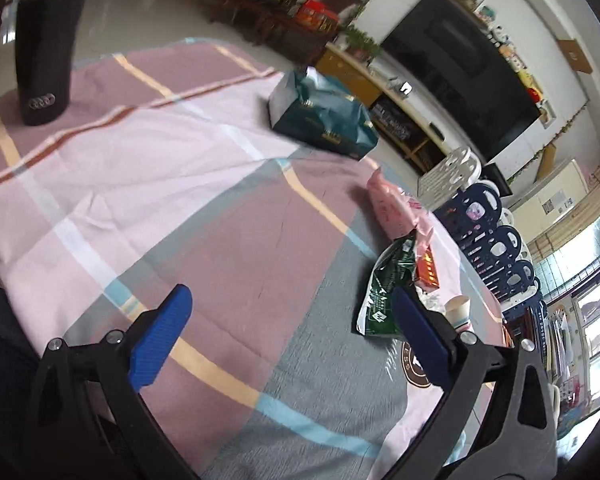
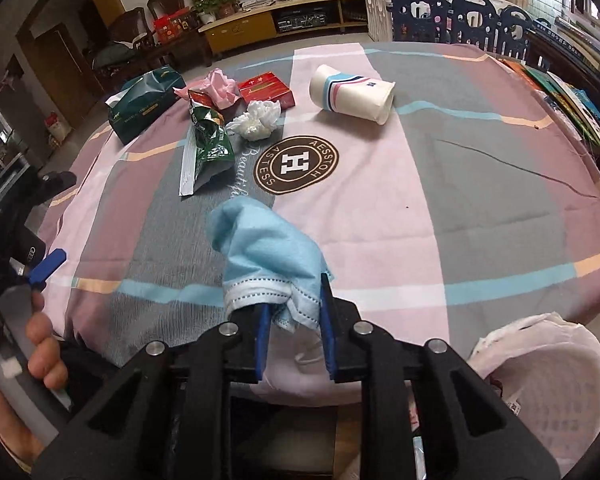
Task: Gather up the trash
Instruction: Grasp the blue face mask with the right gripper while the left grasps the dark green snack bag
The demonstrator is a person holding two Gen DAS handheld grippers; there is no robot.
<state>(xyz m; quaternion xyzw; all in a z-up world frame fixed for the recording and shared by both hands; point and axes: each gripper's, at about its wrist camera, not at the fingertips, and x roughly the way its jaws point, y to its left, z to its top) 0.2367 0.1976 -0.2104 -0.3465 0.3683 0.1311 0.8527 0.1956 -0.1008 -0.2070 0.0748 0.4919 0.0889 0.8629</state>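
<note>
At the lower centre of its view the right gripper (image 2: 294,308) pinches a crumpled blue face mask (image 2: 266,252), while the left gripper (image 1: 288,336) gapes wide, empty, over the tablecloth (image 1: 140,184).

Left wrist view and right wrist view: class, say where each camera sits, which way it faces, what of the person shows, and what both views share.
Left wrist view: sits on the left gripper, looks down across the table towards a black cup; jaws open, empty.
Right wrist view: sits on the right gripper, faces the table's far edge; jaws shut on a blue face mask; a hand shows at left.
Shared: green wrapper, paper cup, tissue pack.
</note>
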